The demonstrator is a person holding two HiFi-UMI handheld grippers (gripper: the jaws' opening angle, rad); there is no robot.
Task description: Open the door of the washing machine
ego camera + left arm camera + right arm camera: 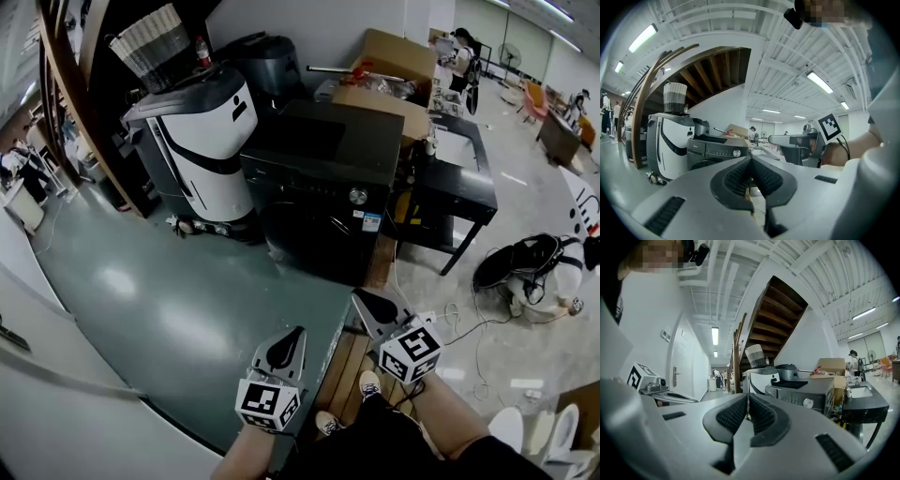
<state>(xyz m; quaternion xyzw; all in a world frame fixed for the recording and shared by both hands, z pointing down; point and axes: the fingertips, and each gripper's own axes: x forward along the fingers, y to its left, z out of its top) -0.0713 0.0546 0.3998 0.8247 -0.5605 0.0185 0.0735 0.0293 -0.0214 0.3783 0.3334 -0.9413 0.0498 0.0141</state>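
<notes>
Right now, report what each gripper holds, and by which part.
Nothing. The left gripper and right gripper are shut, empty, short of the black front-loading washing machine.

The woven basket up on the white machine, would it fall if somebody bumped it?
Probably, yes. The woven basket looks loosely woven, so likely light and easy to shove. It stands tall and high on the white machine, so a bump could tip it off. It would likely flex, not break.

Black washing machine [323, 178] (silver knob [357, 196])
</notes>
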